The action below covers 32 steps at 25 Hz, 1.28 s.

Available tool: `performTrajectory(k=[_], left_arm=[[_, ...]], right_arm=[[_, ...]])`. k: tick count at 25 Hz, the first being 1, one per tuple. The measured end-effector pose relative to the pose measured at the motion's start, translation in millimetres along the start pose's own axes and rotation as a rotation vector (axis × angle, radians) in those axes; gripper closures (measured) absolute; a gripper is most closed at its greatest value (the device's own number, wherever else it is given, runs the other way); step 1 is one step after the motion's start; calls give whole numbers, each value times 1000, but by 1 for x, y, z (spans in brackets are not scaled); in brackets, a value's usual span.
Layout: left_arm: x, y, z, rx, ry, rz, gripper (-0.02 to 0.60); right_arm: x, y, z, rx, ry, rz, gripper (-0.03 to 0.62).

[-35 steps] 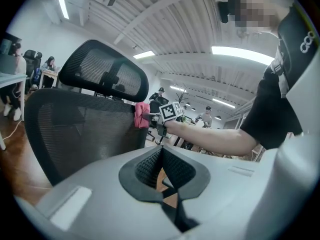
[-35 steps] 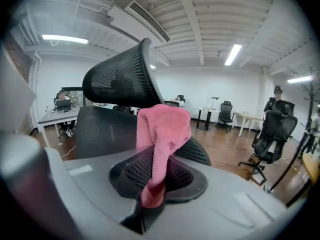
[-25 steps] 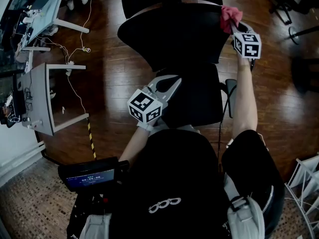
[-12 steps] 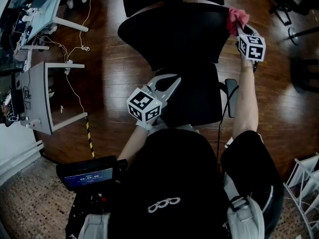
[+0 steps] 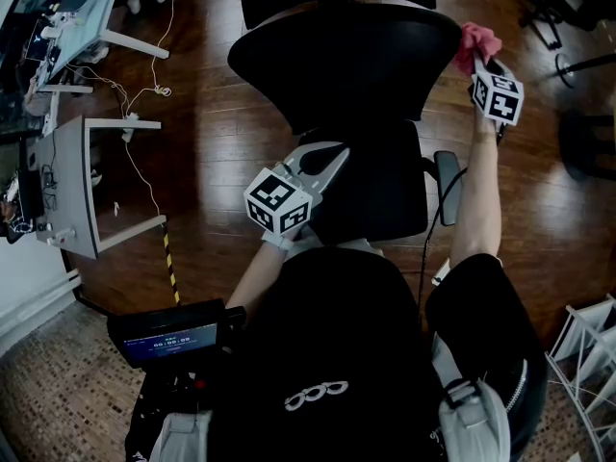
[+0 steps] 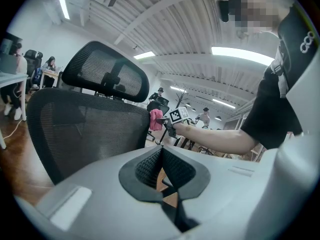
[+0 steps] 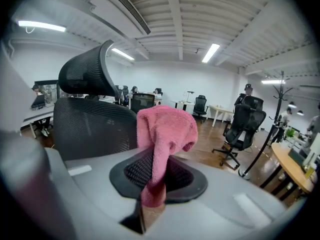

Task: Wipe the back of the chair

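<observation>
You're on a glossy dark plank floor point(image 5: 212, 114). White desk frame point(image 5: 75, 191) on your left, loose cables point(image 5: 159, 91) trailing near it, a yellow-black tape strip point(image 5: 170, 268) beside it. White wire rack point(image 5: 589, 340) at your right. Open office beyond: white walls point(image 7: 170, 79), ribbed white ceiling point(image 7: 185, 14), strip lights point(image 7: 211, 52) lit, black office chair point(image 7: 242, 126), coat stand point(image 7: 282, 96), wooden tabletop point(image 7: 292, 166) far right.

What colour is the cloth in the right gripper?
Pink; the cloth shows best in the right gripper view.
</observation>
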<state>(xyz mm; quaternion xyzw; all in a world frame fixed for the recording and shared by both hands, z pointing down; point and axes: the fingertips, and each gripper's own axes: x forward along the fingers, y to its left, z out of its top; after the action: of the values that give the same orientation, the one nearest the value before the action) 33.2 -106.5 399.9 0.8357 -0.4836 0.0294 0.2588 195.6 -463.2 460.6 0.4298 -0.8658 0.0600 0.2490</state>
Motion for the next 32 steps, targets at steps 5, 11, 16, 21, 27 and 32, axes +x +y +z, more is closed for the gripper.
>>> performTrajectory(k=[5, 11, 16, 21, 27, 32], left_arm=[[-3, 3, 0, -3, -6, -3, 591], [-7, 3, -1, -9, -11, -2, 591], [-15, 8, 0, -13, -19, 5, 591], [-27, 17, 1, -20, -32, 23, 591], [-39, 22, -7, -32, -46, 47, 591], [-51, 30, -8, -45, -57, 65, 591]], right_arm=[[-3, -8, -11, 13, 26, -31, 553], [-4, 3, -16, -4, 41, -23, 553], [6, 40, -18, -51, 59, 33, 553], [18, 77, -17, -91, 70, 79, 553], [28, 106, -20, -122, 80, 124, 553], [35, 124, -18, -137, 89, 134, 553]])
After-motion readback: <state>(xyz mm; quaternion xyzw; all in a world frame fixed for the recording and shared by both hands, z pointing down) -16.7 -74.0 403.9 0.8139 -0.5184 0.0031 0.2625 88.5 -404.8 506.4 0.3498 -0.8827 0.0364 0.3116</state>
